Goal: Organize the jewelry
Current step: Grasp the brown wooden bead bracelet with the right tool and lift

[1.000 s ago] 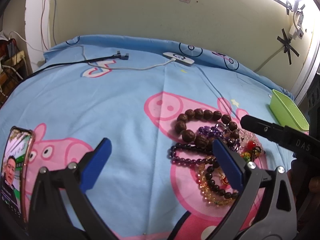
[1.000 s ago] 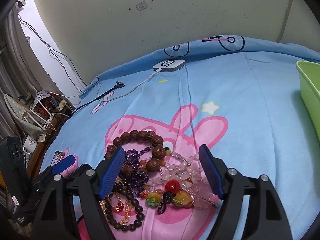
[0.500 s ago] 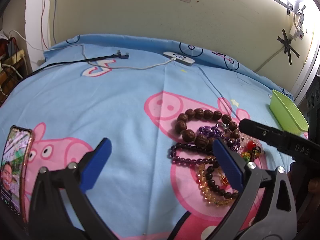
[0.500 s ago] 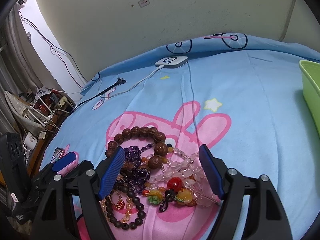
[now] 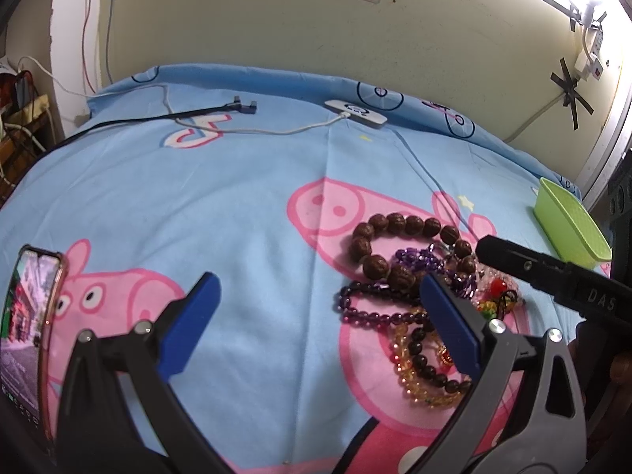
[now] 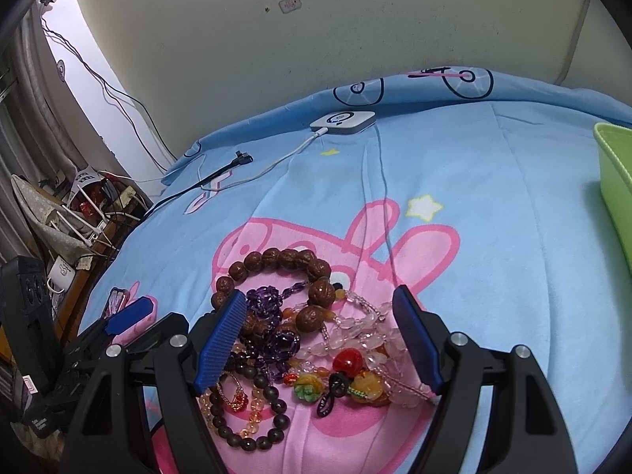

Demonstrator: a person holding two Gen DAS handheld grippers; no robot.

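A heap of beaded jewelry lies on the blue cartoon bedsheet. It holds a brown walnut-bead bracelet, a purple bead strand, pale pink crystal beads, a red bead charm and a dark bead bracelet. My right gripper hovers open over the heap, with nothing between its blue pads. My left gripper stands open just left of the heap, its right pad in front of the purple strand. A black finger of the right gripper reaches in from the right.
A green plastic tray sits at the bed's right edge. A lit phone lies at the near left. A white charger puck with its cable and a black cable lie near the wall. Clutter stands beside the bed on the left.
Neither gripper has moved and the jewelry lies as before. Only the picture on the phone screen differs.
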